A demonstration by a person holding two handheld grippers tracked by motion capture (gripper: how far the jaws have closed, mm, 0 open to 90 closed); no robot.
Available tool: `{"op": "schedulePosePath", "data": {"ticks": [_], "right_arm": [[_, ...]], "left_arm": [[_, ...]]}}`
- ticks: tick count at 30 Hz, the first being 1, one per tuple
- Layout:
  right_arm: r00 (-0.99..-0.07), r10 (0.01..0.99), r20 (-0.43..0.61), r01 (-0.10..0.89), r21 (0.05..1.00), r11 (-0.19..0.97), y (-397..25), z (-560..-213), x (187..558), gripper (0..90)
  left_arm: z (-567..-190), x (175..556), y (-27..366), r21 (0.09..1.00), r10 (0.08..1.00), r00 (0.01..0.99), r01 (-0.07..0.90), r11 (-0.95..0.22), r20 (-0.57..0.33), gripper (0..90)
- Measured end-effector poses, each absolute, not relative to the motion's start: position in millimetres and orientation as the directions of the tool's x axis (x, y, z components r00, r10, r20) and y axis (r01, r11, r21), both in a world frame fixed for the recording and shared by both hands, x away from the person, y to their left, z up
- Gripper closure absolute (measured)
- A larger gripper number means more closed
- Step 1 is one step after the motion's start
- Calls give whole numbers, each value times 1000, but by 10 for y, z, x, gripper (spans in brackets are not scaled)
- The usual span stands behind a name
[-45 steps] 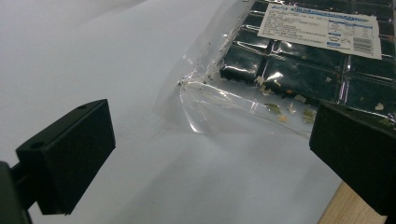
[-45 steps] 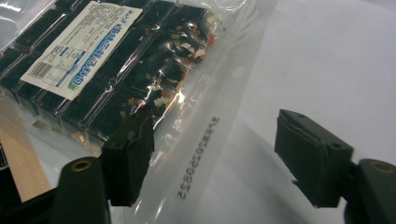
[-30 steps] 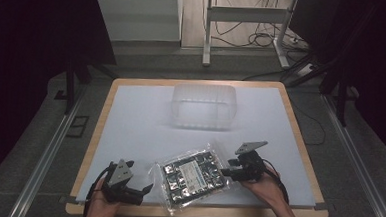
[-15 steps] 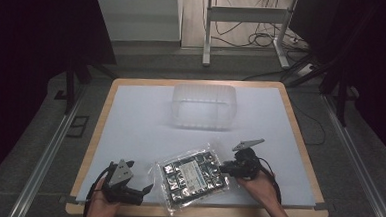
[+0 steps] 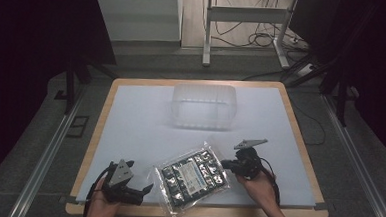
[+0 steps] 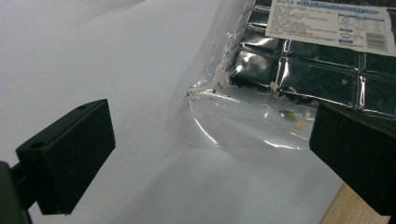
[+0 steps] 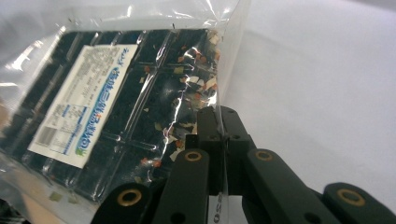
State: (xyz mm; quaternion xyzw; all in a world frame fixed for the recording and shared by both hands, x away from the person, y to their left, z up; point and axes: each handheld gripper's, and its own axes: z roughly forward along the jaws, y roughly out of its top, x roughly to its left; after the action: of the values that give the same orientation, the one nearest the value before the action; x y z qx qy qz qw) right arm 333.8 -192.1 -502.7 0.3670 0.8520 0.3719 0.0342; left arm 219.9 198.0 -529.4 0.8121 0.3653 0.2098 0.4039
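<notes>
Near the table's (image 5: 130,115) front edge the right gripper (image 7: 219,135) pinches the clear bag (image 5: 193,174) by its edge, while the left gripper (image 5: 144,190), jaws spread, looks ready to grab the opposite corner.

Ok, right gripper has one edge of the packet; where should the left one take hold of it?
Grip the clear, empty plastic margin of the packet at its near-left corner, coming in low from the left along the table. That flap is thin and flat, clear of the dark blocks, and already lies between the open jaws of the left gripper. The right gripper pinches the opposite edge.
</notes>
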Motion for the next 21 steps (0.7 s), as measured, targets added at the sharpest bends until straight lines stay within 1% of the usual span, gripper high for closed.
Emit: {"op": "schedulePosePath", "data": {"ticks": [4,13,16,18,21], "right_arm": [[-725,643,247,604,676,422,-1934,-4929,3324,889],[-743,601,295,595,703,390,-1913,-4677,3329,889],[-745,596,300,593,706,387,-1894,-4610,3330,890],[-754,582,305,584,717,381,-1873,-4508,3336,890],[-758,585,286,572,722,388,-1851,-4409,3343,890]], "left_arm": [[-5290,2198,1984,812,765,642,422,-403,46,0],[-5287,2196,1979,808,760,648,419,-413,52,0],[-5285,2196,1982,810,761,646,419,-411,52,0],[-5283,2193,1981,811,763,644,419,-408,51,0],[-5281,2191,1980,812,763,644,418,-407,51,0]]}}
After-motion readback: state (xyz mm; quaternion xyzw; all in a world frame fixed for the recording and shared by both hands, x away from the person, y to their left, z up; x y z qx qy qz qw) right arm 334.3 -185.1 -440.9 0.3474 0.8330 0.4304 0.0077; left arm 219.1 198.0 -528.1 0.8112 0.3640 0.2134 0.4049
